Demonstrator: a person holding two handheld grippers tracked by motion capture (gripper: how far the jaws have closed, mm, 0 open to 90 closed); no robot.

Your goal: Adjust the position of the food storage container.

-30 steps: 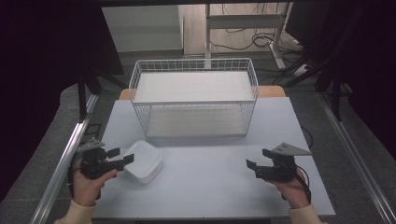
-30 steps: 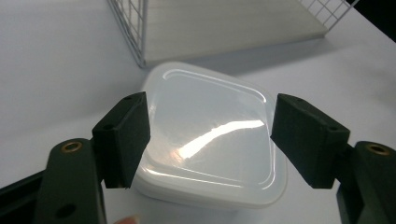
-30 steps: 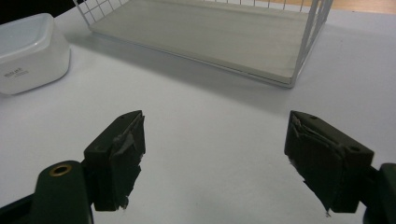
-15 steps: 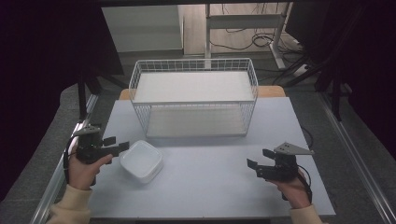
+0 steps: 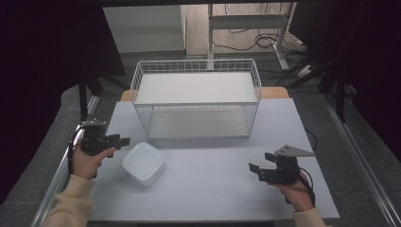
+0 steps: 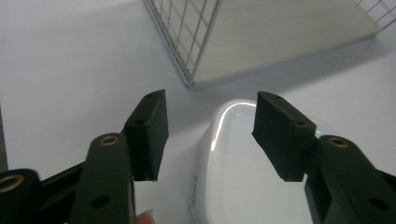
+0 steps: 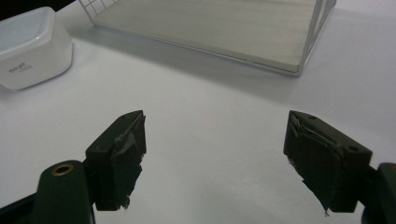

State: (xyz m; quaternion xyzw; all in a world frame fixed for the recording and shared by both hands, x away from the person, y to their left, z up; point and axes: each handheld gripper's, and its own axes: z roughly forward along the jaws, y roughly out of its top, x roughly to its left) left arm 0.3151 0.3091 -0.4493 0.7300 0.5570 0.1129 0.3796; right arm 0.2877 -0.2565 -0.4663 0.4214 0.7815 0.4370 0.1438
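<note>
A white rounded-square lidded container (image 5: 143, 162) rests on the pale table (image 5: 208, 189), left of centre. My left gripper (image 5: 121, 140) hovers just left of it and a bit farther back, open, holding nothing. In the left gripper view the container (image 6: 243, 186) lies below and beyond the open left gripper (image 6: 210, 135). My right gripper (image 5: 255, 170) stands open near the front right, well away from the container. The right gripper view has the right gripper (image 7: 215, 154) spread wide over bare table, with the container (image 7: 32, 46) at the far upper left.
A white wire basket (image 5: 196, 97) with a pale board floor stands at the back centre of the table; its near corner (image 6: 184, 60) is close ahead of the left gripper. Table edges and metal rails (image 5: 61, 170) run along both sides.
My left gripper has drawn away from the container's left edge, going back and slightly up. The right gripper and the container have stayed put.
</note>
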